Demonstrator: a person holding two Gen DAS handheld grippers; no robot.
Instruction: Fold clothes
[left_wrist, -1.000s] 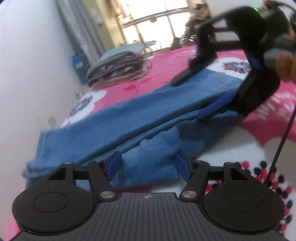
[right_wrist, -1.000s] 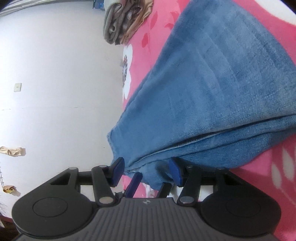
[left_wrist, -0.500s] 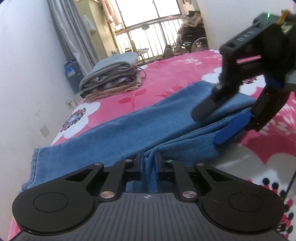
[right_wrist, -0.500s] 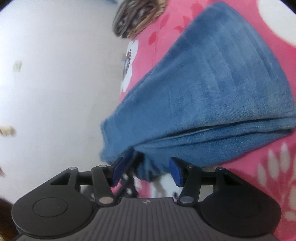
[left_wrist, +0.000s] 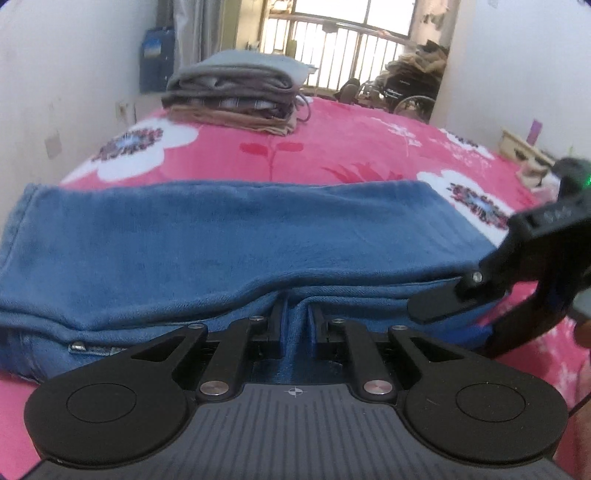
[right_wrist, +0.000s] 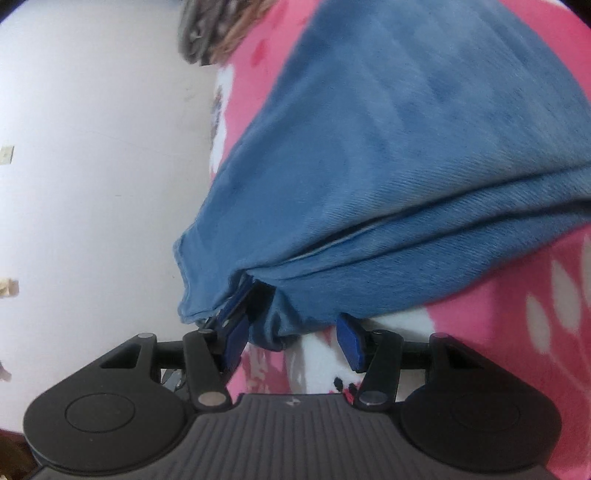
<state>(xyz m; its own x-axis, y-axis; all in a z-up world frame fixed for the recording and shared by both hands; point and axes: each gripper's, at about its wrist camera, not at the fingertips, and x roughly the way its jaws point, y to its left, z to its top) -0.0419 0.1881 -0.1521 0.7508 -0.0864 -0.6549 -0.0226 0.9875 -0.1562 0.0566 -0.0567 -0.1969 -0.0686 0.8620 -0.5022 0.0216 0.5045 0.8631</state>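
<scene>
Blue jeans (left_wrist: 240, 240) lie folded lengthwise across the pink floral blanket. My left gripper (left_wrist: 295, 321) is shut on a pinch of denim at the jeans' near edge. In the left wrist view my right gripper (left_wrist: 450, 323) is low at the right, open, with one finger over the denim edge and the other under it. In the right wrist view the right gripper (right_wrist: 293, 341) stands open, and a bulge of the jeans (right_wrist: 388, 166) hangs just ahead of its blue pads (right_wrist: 349, 341). The left gripper's fingers (right_wrist: 236, 306) show there clamped on the fabric.
A stack of folded clothes (left_wrist: 236, 96) sits at the far end of the blanket (left_wrist: 351, 147), also blurred in the right wrist view (right_wrist: 210, 33). A white wall (right_wrist: 92, 147) runs along the bed's left side. A balcony railing (left_wrist: 340, 55) and a wheelchair lie beyond.
My left gripper went from open to shut on the jeans' edge. The right gripper stayed open and now sits lower and farther right in the left wrist view.
</scene>
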